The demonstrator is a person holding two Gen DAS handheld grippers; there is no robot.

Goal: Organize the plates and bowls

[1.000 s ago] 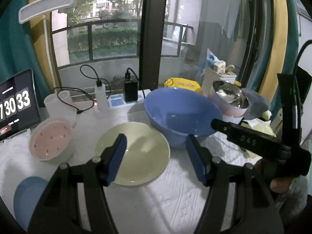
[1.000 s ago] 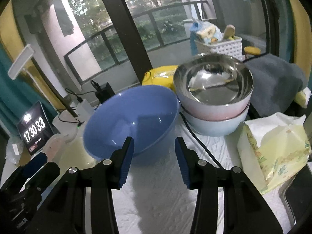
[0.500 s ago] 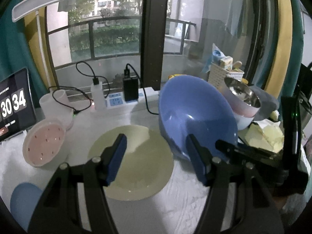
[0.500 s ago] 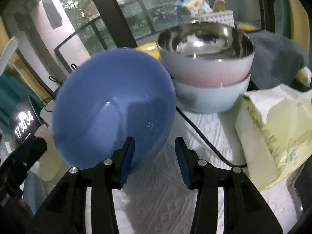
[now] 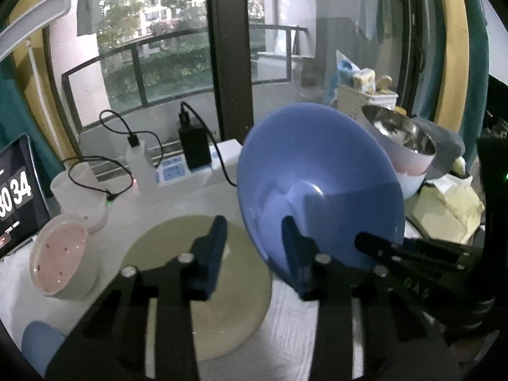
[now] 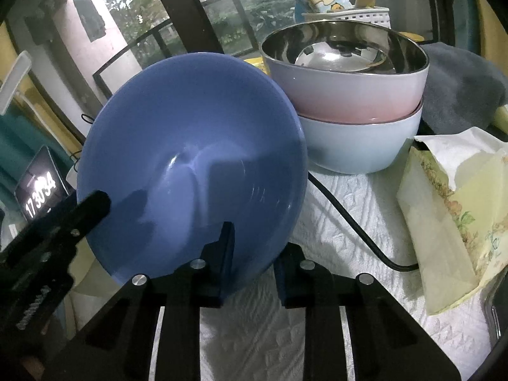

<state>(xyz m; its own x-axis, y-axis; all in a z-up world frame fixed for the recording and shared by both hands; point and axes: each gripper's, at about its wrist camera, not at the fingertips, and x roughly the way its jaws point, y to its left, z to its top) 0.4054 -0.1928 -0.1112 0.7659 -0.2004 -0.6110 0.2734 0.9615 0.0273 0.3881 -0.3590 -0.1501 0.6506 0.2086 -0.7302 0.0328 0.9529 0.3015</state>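
My right gripper (image 6: pixel 250 250) is shut on the near rim of a big blue bowl (image 6: pixel 193 158) and holds it tilted up on edge. The bowl also shows in the left wrist view (image 5: pixel 317 184), with the right gripper (image 5: pixel 409 254) at its lower rim. My left gripper (image 5: pixel 254 247) is open and empty above a pale yellow plate (image 5: pixel 203 282), just left of the bowl. A steel-lined pink bowl (image 6: pixel 346 73) sits stacked in a light blue bowl (image 6: pixel 358 143) behind it.
A pink-lidded container (image 5: pixel 62 260), a white cup (image 5: pixel 79 187), a power strip with chargers (image 5: pixel 190 165) and a clock tablet (image 5: pixel 19 190) stand at the left. A small blue dish (image 5: pixel 39 346) lies near left. A tissue pack (image 6: pixel 454 209) and a black cable (image 6: pixel 352 225) lie at the right.
The blue bowl stood flat on the table; the right gripper closed on its rim and tipped it up onto its edge. The left gripper stayed open over the yellow plate.
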